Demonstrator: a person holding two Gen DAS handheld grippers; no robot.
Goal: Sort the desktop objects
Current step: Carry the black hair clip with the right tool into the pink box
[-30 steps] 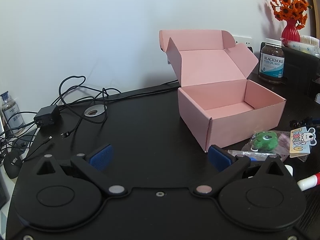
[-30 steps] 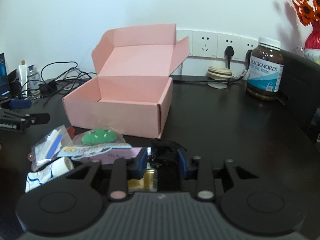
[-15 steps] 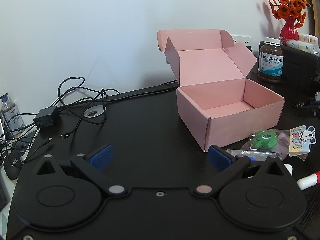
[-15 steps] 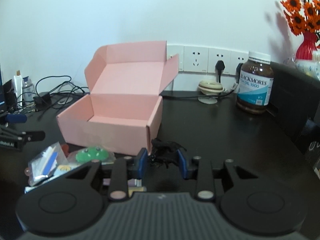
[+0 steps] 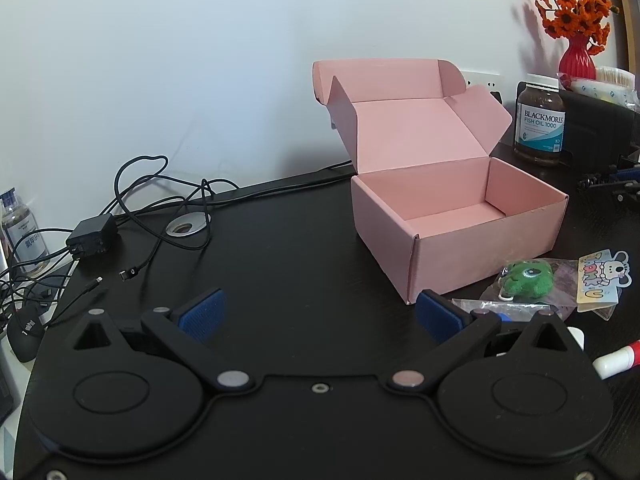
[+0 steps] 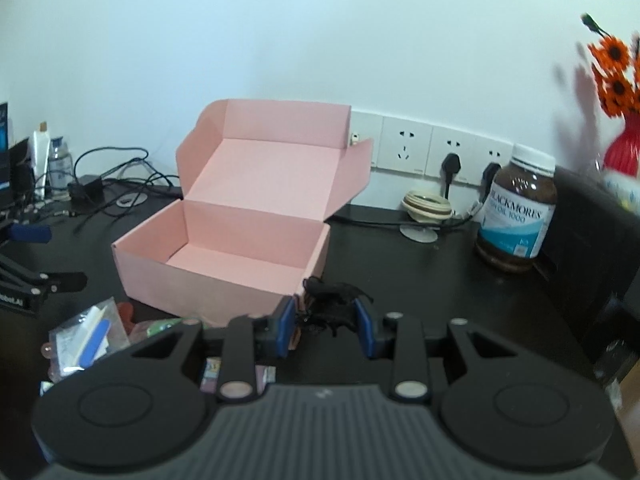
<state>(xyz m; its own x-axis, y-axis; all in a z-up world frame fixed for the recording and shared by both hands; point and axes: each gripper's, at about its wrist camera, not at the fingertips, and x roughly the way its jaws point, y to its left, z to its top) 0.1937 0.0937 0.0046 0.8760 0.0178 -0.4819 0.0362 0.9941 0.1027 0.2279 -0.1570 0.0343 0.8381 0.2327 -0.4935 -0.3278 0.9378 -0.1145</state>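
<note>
A black frilly hair tie [image 6: 332,304] sits pinched between the blue pads of the right gripper [image 6: 326,326], held just in front of the open pink box [image 6: 224,256] on the black desk [image 6: 420,280]; the left gripper [image 5: 320,314] hovers with jaws spread wide, grasping nothing; a green plush toy [image 5: 526,278] in a bag lies beside the box.

One open pink cardboard box [image 5: 460,216]. One fish oil jar [image 5: 540,120]. One red vase [image 5: 575,58] (orange flowers in it). One green plush toy [image 5: 526,278] in plastic. One "thank you" sticker card [image 5: 602,282]. One black charger [image 5: 91,234]. Three wall sockets [image 6: 406,148].
</note>
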